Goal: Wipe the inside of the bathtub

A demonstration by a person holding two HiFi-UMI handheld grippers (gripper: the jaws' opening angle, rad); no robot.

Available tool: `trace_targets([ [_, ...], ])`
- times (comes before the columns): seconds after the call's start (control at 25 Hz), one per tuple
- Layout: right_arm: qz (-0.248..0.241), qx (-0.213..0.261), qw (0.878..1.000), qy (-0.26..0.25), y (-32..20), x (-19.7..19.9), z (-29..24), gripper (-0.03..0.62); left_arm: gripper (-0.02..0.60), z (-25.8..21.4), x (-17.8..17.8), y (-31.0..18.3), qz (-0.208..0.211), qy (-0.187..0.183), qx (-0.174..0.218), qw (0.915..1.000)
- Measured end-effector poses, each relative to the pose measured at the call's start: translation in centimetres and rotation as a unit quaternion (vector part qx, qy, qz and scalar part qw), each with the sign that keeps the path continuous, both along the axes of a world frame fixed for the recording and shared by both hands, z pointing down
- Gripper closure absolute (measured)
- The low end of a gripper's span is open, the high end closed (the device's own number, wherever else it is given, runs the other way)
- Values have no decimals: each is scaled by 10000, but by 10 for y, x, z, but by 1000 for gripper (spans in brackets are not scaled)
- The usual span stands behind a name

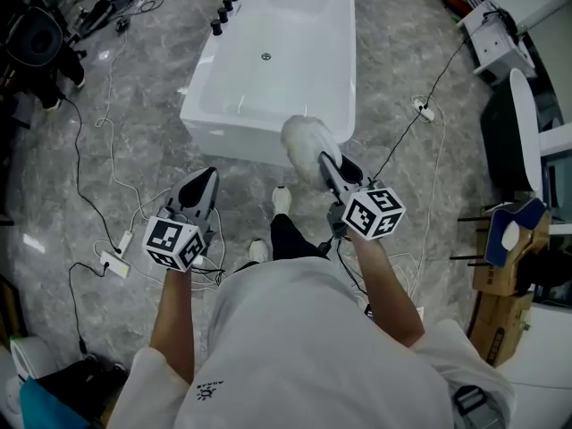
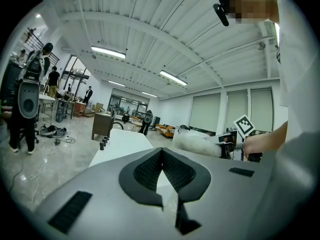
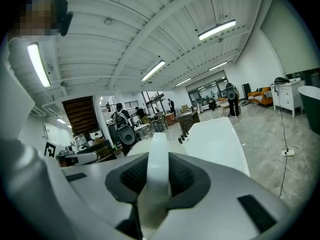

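— Bathtub point(image 1: 295, 79) position first, please: where does it stand?

— At twelve o'clock from the person, on the grey marbled floor point(image 1: 134, 105). It is white and empty. The drain point(image 1: 265, 56) is in its far half, and the black taps point(image 1: 223, 12) are at its eleven o'clock corner. The person's shoes point(image 1: 281, 199) are near its close end and do not touch it.

— What does the right gripper point(image 1: 332, 170) carry?

— Its jaws are clamped on the white handle point(image 3: 156, 169) of a fluffy duster. The handle runs up between the two pads, and the fluffy head point(image 1: 307, 139) points to twelve o'clock. I think it is taken by the handle so that the soft part meets the surface first and the gripper itself need not go deep into the tub.

— Does the head touch the inside?

— I judge not yet. It seems to be above the near rim, at the tub's five o'clock corner, so the wiping is not begun.

— And the left gripper point(image 1: 204, 181)?

— Its jaws are pressed together with nothing between them. It hangs at the tub's seven o'clock, apart from the tub. Probably it is kept aside because one tool is enough for wiping.

— Is there something to be careful of?

— Yes. Cables point(image 1: 107, 132) and a power strip point(image 1: 113, 264) lie on the floor at nine o'clock from the person's shoes. Also, the far end looks well away, so I expect the person must lean in.
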State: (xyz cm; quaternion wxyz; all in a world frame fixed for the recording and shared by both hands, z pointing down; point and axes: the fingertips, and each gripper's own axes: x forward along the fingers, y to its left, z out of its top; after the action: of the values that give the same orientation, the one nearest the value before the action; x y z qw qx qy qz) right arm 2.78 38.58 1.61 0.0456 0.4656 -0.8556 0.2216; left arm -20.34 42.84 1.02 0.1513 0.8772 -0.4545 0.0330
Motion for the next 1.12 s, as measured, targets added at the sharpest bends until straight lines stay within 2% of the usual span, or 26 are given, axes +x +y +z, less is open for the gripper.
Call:
trace_targets([
  [0.32,-78,-83,9999,-26,-62,15,8,494,569,5,12,-53,-29,-86,-150,9998],
  [0.52,-207,-209,9995,-139,-107,19,20,494,569,9,18,-97,-98,22,-247,9996],
  [0.68,-333,-351,9986,-224,-144,24,30,494,569,11,30,-136,-108,-128,-322,9993],
  [1.12,-861,-1030,9906,-270,-227,35,77,494,569,37,44,-218,-646,-350,-806,9940],
])
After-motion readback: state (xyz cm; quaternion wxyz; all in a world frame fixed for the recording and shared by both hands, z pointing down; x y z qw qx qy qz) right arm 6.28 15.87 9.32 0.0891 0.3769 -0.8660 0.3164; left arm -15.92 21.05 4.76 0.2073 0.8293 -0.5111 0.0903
